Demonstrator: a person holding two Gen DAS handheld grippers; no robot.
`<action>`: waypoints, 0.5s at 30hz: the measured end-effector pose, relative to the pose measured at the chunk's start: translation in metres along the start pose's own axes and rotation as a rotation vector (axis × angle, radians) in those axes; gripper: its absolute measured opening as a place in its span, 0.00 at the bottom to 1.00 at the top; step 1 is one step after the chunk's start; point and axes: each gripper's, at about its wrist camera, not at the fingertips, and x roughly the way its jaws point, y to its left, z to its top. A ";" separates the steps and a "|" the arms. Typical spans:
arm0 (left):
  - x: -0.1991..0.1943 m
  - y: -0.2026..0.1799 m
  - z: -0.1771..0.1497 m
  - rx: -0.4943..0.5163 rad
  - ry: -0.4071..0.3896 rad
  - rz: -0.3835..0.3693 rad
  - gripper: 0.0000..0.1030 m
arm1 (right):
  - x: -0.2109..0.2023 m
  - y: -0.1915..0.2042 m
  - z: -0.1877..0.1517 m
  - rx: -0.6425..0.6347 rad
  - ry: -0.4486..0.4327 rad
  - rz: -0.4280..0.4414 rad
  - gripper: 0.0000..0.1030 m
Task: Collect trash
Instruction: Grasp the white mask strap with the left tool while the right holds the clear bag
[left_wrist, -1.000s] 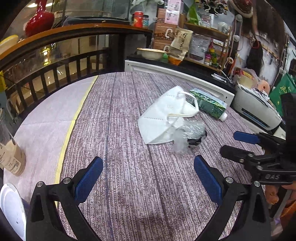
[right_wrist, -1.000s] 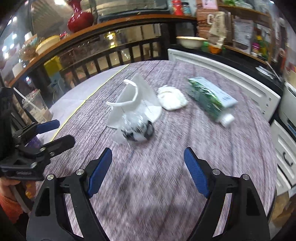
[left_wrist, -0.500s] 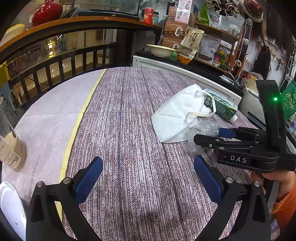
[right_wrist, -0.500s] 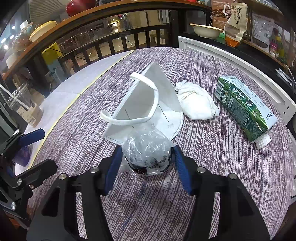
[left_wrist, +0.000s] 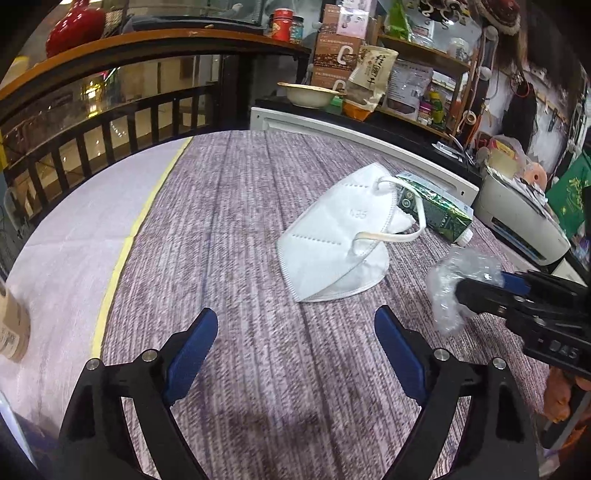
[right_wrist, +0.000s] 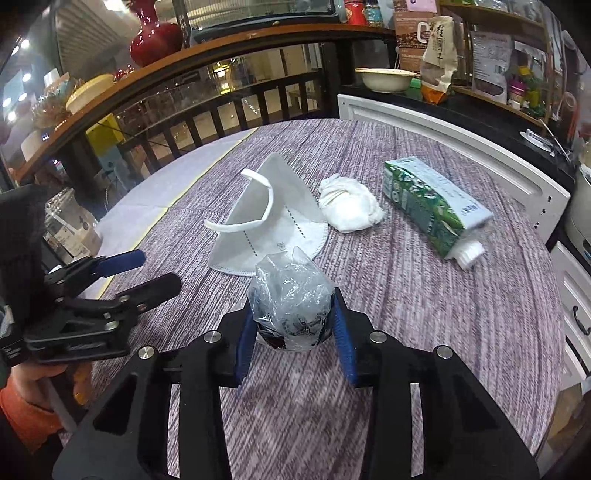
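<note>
Since the frame half a second earlier, where the right gripper (right_wrist: 293, 328) had just closed round the crumpled plastic wrap (right_wrist: 290, 295) on the table (right_wrist: 406, 295) right in front of the N95 mask (right_wrist: 266, 229), the wrap looked lifted: the left wrist view showed it held clear of the tabletop, off to the right of the mask. My read: first piece of trash secured, next step is carrying it to a bin, and no bin showed in either view. Right jaws were narrowed to the width of the bundle, blue pads pressed on both its sides, dark scraps visible inside the film. Left gripper (left_wrist: 295, 354) sat wide open with nothing between its pads, over bare table on the near side of the mask, touching nothing. Still to collect, judging by the layout: the mask itself, a wadded white tissue (right_wrist: 349, 208) just beside the mask's right edge, and a green carton (right_wrist: 434, 214) lying on its side further right of the tissue, cap end toward the camera. Thin film could slip or tear under the pads.
</note>
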 end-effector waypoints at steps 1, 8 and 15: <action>0.002 -0.004 0.001 0.013 -0.001 0.003 0.82 | -0.006 -0.002 -0.002 0.004 -0.006 -0.002 0.37; 0.022 -0.023 0.012 0.064 0.019 0.025 0.73 | -0.023 -0.015 -0.015 0.048 -0.016 -0.005 0.37; 0.040 -0.039 0.025 0.105 0.026 0.070 0.70 | -0.033 -0.024 -0.024 0.076 -0.021 0.008 0.37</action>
